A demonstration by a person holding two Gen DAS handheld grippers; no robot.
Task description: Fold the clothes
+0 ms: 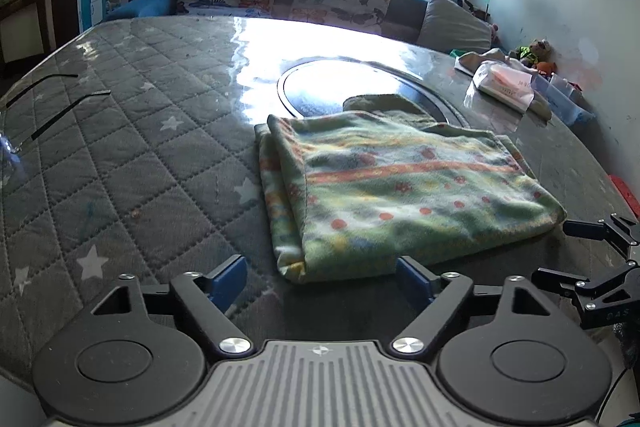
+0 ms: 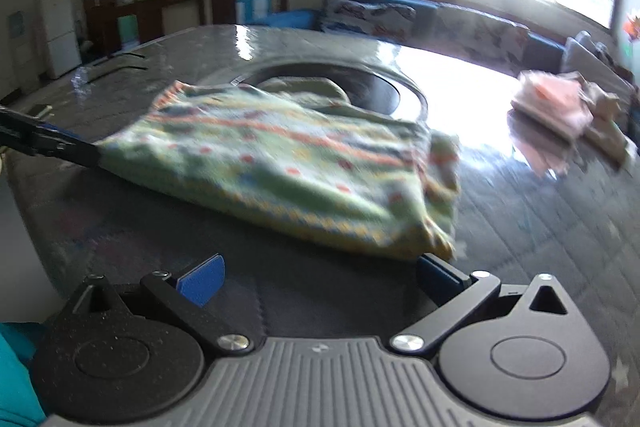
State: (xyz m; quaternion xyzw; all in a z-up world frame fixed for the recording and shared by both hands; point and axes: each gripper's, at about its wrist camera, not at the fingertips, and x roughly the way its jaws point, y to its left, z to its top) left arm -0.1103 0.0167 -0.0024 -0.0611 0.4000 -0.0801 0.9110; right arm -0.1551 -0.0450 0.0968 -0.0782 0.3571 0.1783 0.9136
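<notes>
Covering most of both views, the quilted desk (image 1: 120, 155) carried a green patterned garment (image 1: 400, 195) lying folded into a compact, layered rectangle at its near middle, its far edge overlapping the round inset (image 1: 320, 83). Folding looked close to done; at most a final tidy or setting aside seemed left. Open desk stretched wide to the left, while a pink packet (image 1: 504, 83) and clutter crowded the far right. Just short of the garment's near edge, the left claw (image 1: 320, 279) stood spread with nothing between its pads, and the right claw (image 2: 320, 279) likewise gaped, holding nothing.
</notes>
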